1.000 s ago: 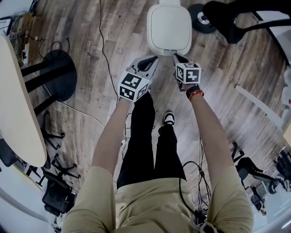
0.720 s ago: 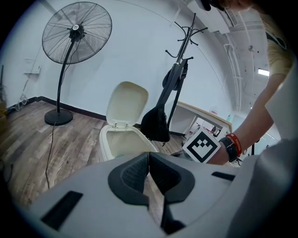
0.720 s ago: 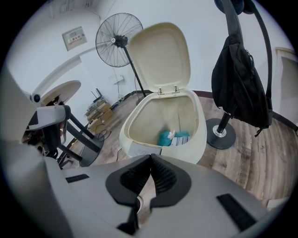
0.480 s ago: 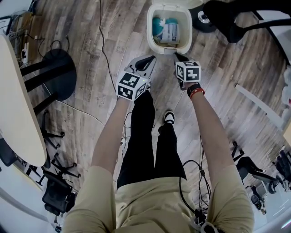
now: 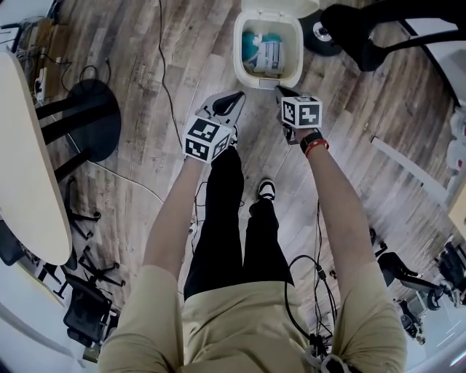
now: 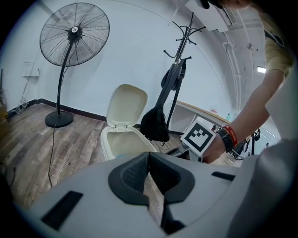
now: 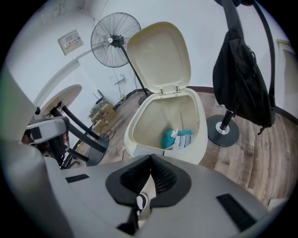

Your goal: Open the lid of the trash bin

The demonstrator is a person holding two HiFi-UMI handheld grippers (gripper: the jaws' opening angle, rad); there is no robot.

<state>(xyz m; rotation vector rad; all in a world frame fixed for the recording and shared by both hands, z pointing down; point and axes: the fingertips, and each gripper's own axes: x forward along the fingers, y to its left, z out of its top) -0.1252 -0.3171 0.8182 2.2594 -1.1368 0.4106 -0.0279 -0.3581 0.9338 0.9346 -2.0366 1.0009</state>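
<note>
The cream trash bin stands on the wood floor just ahead of both grippers, with its lid swung up at the back. Teal and white rubbish lies inside. My left gripper is shut and empty, a short way from the bin's near left corner. My right gripper is also shut and empty, its tip close to the bin's front rim. In the right gripper view the open bin, raised lid and rubbish lie beyond the closed jaws. The left gripper view shows the bin with its lid upright.
A coat stand with a black bag stands right of the bin, its round base on the floor. A pedestal fan is behind on the left. A round table, a black stool base and a floor cable lie left.
The bin's lid was down a second ago and now stands up, showing the rubbish inside. Both grippers have stayed shut and hardly moved.
</note>
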